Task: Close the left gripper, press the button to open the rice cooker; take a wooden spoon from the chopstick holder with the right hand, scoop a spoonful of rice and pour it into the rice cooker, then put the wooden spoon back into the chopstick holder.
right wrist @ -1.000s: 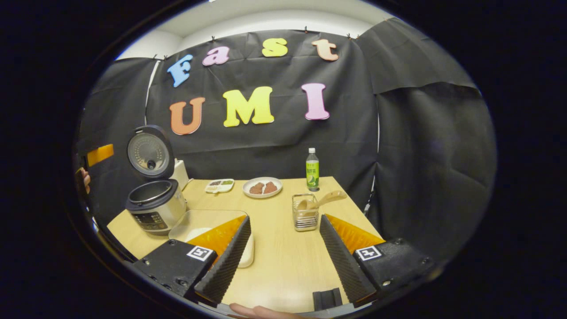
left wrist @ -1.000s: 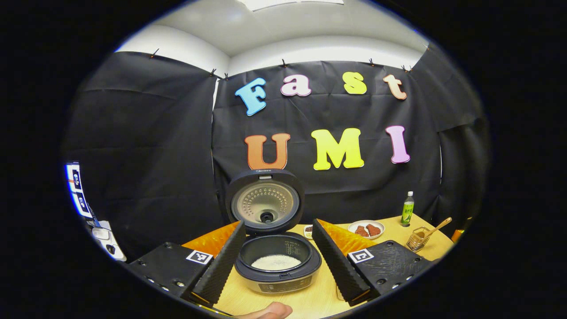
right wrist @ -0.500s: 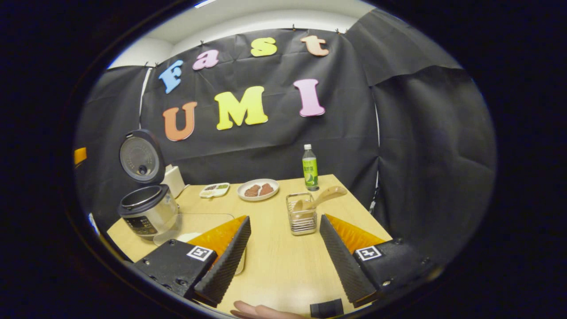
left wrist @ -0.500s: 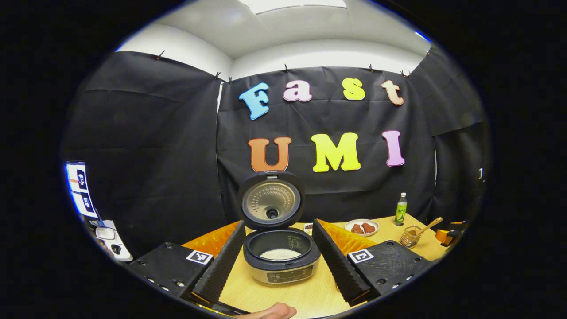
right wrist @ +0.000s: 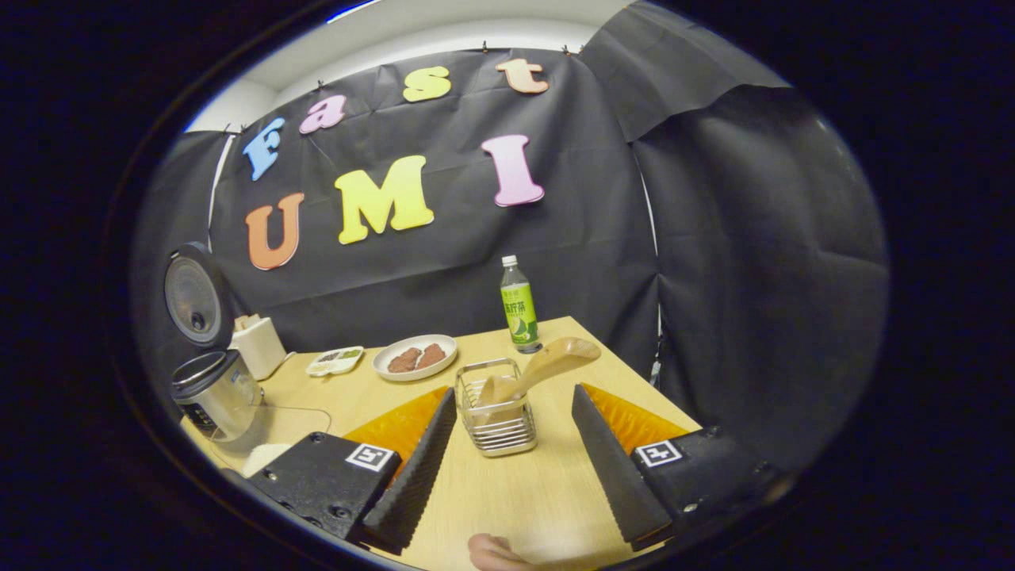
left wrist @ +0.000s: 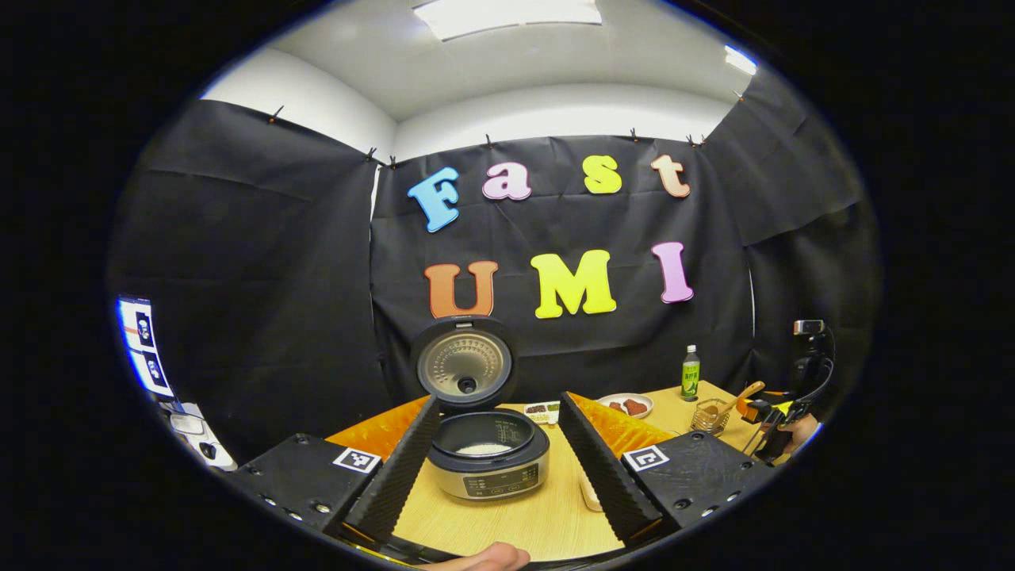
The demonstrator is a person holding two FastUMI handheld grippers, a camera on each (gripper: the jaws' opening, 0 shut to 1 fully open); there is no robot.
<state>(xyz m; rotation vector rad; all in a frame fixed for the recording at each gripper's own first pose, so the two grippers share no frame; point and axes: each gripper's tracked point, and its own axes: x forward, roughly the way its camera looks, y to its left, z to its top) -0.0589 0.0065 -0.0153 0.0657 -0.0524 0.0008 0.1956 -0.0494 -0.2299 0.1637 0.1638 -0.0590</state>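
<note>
The rice cooker (left wrist: 485, 468) stands on the table with its lid (left wrist: 464, 369) raised and white rice showing in the pot. My left gripper (left wrist: 498, 400) is open, and the cooker sits a short way ahead between its fingers, untouched. In the right gripper view, the wire chopstick holder (right wrist: 496, 416) stands just ahead of my open right gripper (right wrist: 514, 392), with the wooden spoon (right wrist: 547, 365) leaning out of it to the right. Nothing is between those fingers. The left gripper view has the right gripper (left wrist: 765, 412) close beside the holder (left wrist: 704, 416).
A green bottle (right wrist: 517, 305), a plate of brown food (right wrist: 414, 357) and a small divided dish (right wrist: 337, 361) stand at the back of the wooden table (right wrist: 523, 492). A clear container with white rice (right wrist: 270, 448) lies near the cooker (right wrist: 210, 388). A white box (right wrist: 258, 345) is behind it.
My left gripper has drawn back from the open cooker. The right gripper has moved forward toward the chopstick holder, which now stands close in front of its fingers.
</note>
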